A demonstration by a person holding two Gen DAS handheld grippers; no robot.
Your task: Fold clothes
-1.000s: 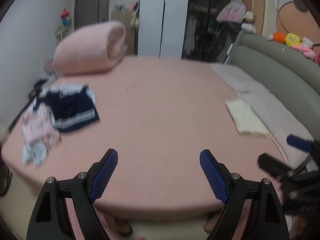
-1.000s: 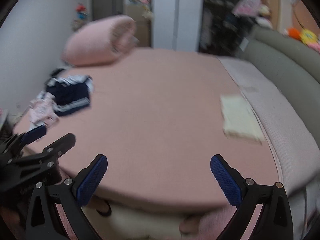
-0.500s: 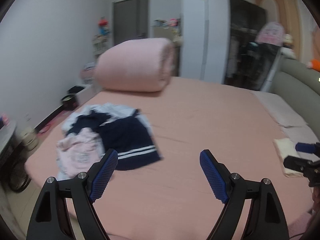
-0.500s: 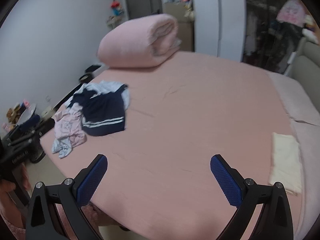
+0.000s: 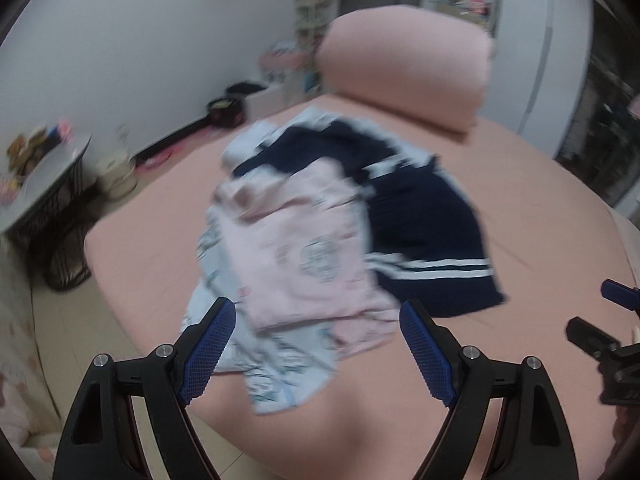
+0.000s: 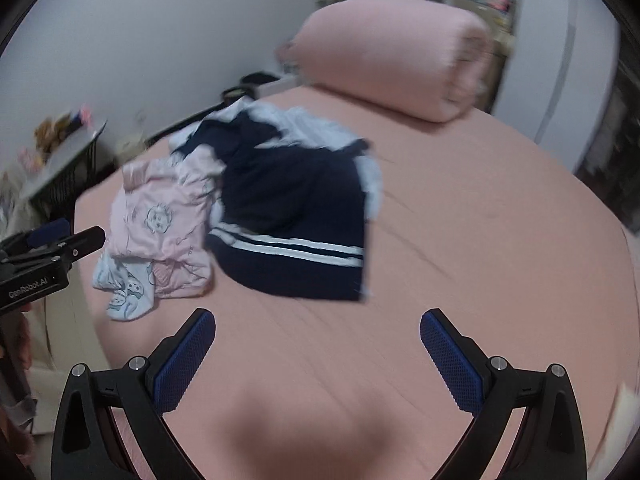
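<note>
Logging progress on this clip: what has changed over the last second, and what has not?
Both hand-held grippers swung left and closed in on the clothes pile: the left hand-held gripper now frames the pink garment, the right hand-held gripper faces the navy skirt. Nothing grasped. Both stay open, and the clothes look unmoved.

A pink bed [image 6: 460, 240] fills the middle. A rolled pink quilt [image 6: 396, 56] lies at its far end. On the left, a grey side table [image 5: 44, 188] holds small cluttered items beside a white wall [image 5: 140, 40]. A white pot [image 5: 116, 174] sits on the floor near it. A white wardrobe [image 6: 560, 60] stands far right.
</note>
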